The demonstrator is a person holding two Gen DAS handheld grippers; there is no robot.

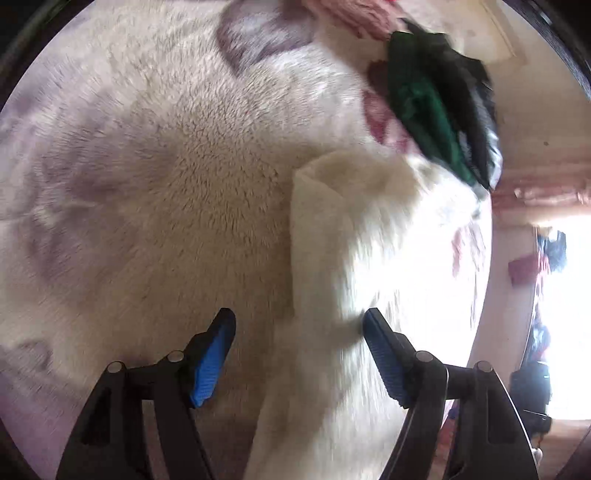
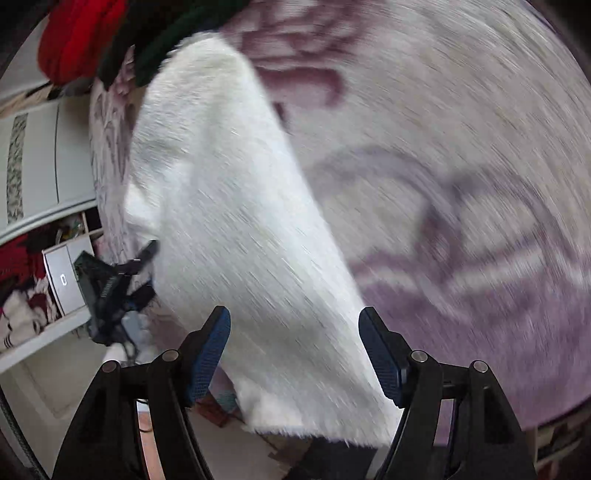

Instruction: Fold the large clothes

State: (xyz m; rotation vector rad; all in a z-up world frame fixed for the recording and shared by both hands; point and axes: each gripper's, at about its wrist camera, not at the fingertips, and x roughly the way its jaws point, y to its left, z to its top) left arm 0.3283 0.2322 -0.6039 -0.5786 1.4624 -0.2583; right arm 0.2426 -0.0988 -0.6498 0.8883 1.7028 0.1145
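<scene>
A white fluffy garment (image 1: 354, 240) lies folded into a long strip on a pale plush blanket (image 1: 166, 184) with purple flower patterns. My left gripper (image 1: 299, 325) is open, its blue pads apart just above the garment's near part, holding nothing. In the right wrist view the same white garment (image 2: 236, 221) runs from the far left to the near edge of the bed, its end hanging over the edge. My right gripper (image 2: 294, 325) is open above that end, empty. The left gripper (image 2: 114, 284) shows at the garment's left side. Both views are motion-blurred.
A dark green and black garment (image 1: 436, 103) lies at the far right of the blanket, with pink cloth (image 1: 354, 14) beyond it. In the right wrist view, red clothes (image 2: 81, 37) and dark green clothes (image 2: 166, 40) are piled at the far left. Shelves (image 2: 40, 177) and floor lie beyond the bed edge.
</scene>
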